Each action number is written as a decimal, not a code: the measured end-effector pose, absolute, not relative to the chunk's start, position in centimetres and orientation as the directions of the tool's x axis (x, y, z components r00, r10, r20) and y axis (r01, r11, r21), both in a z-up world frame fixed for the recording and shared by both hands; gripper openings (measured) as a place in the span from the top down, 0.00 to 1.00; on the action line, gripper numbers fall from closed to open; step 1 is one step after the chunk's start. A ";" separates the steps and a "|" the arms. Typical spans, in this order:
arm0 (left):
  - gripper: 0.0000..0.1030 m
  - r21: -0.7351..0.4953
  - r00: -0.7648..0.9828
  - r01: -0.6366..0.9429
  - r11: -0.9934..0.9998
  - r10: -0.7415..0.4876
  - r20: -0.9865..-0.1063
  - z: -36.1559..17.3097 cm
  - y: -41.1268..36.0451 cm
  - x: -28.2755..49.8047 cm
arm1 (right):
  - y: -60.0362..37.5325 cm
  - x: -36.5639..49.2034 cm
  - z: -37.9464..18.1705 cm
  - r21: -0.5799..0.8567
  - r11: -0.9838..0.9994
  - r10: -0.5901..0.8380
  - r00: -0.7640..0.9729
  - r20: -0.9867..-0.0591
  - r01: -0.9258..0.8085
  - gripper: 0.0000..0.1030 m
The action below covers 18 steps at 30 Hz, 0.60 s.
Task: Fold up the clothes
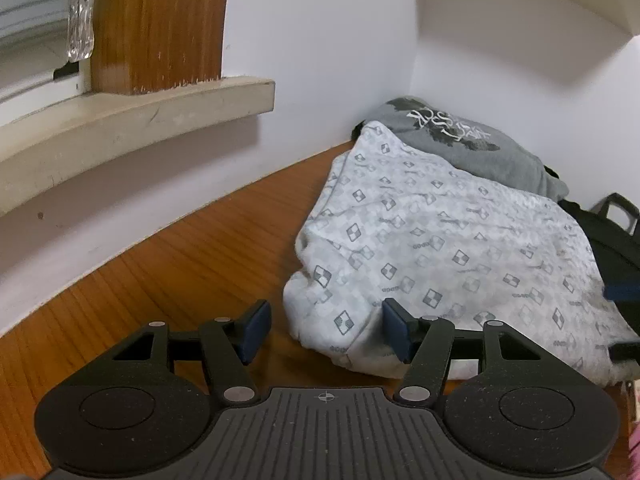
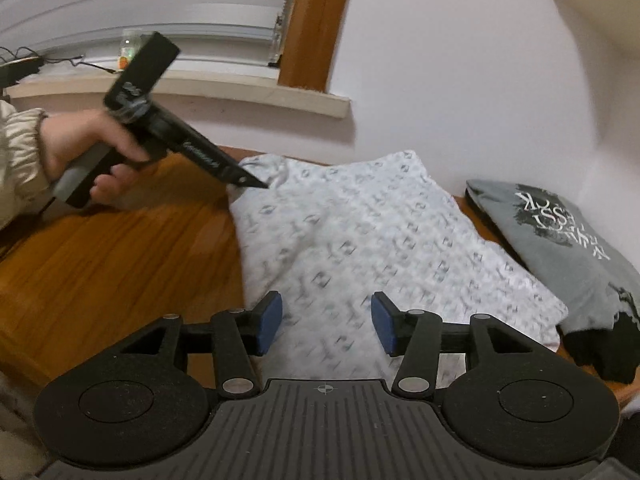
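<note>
A folded white garment with a grey checked print [image 1: 440, 248] [image 2: 360, 240] lies on the wooden table [image 1: 180, 260] [image 2: 100, 260]. My left gripper [image 1: 325, 332] is open at the garment's near left corner; the cloth lies by the right pad [image 1: 396, 332] and is not pinched. In the right wrist view a hand [image 2: 80, 148] holds that left gripper [image 2: 252, 180], its tip at the garment's far left corner. My right gripper [image 2: 326, 324] hovers open over the garment's near edge, with cloth showing between the pads but not clamped. This view is blurred.
A folded grey T-shirt with a white print [image 1: 460, 140] [image 2: 560, 240] lies by the wall beyond the garment. Black items [image 1: 616, 240] [image 2: 600, 352] sit at the right. A window sill [image 1: 140, 120] [image 2: 200, 92] and a wall shelf [image 1: 560, 4] overhang the table.
</note>
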State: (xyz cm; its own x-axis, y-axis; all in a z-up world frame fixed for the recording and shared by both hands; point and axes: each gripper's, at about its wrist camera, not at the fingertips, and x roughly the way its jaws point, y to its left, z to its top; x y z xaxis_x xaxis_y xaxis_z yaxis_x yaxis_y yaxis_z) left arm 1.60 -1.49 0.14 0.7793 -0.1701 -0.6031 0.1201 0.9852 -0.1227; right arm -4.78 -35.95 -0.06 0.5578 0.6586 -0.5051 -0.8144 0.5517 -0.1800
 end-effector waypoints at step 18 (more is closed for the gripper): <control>0.96 -0.103 0.817 0.086 0.991 -0.129 -0.562 1.1 0.0 0.6 | -38.0 -7.3 -0.8 -0.271 0.495 0.559 0.542 -0.627 -0.825 0.92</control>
State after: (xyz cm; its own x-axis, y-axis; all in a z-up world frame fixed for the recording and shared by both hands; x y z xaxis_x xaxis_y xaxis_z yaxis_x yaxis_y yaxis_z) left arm 0.60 -0.02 1.12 0.8171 -0.1293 -0.5618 0.0863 0.9910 -0.1025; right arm -7.29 -37.97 -0.83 0.5418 0.5593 -0.6274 -0.8254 0.4951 -0.2714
